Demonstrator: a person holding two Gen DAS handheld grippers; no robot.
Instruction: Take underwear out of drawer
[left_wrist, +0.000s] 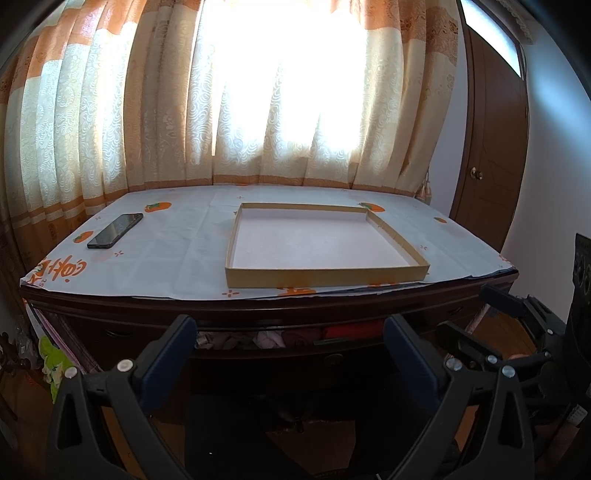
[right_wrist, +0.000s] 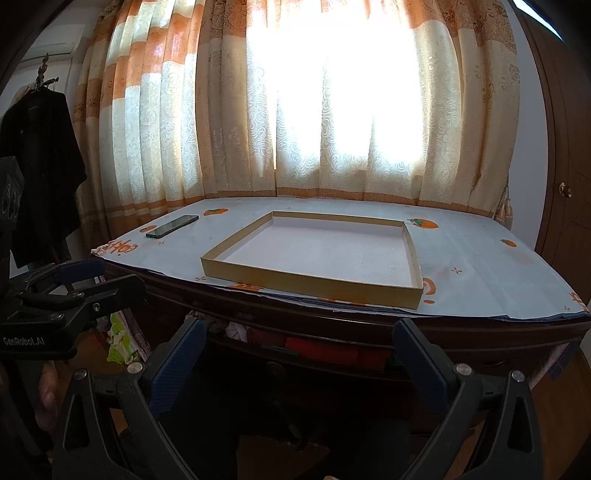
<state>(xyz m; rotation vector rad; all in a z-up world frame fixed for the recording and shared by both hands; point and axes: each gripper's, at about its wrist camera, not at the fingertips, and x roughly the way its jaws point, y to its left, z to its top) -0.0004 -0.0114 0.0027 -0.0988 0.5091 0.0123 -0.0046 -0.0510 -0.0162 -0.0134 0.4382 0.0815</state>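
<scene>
A dark wooden drawer (left_wrist: 258, 356) under the tabletop stands slightly open, and folded underwear (left_wrist: 273, 339) in pink, white and red shows in the gap. It also shows in the right wrist view (right_wrist: 317, 347), with pale pieces at the left (right_wrist: 236, 330). My left gripper (left_wrist: 290, 332) is open and empty, just in front of the drawer gap. My right gripper (right_wrist: 299, 338) is open and empty, also in front of the drawer. The left gripper appears at the left edge of the right wrist view (right_wrist: 85, 280).
A shallow gold-rimmed box lid (left_wrist: 325, 275) lies empty on the table's printed cloth (left_wrist: 166, 254). A black phone (left_wrist: 115, 230) lies at the table's left. Curtains hang behind. A brown door (left_wrist: 495, 155) is at the right, dark clothes (right_wrist: 37, 155) hang at the left.
</scene>
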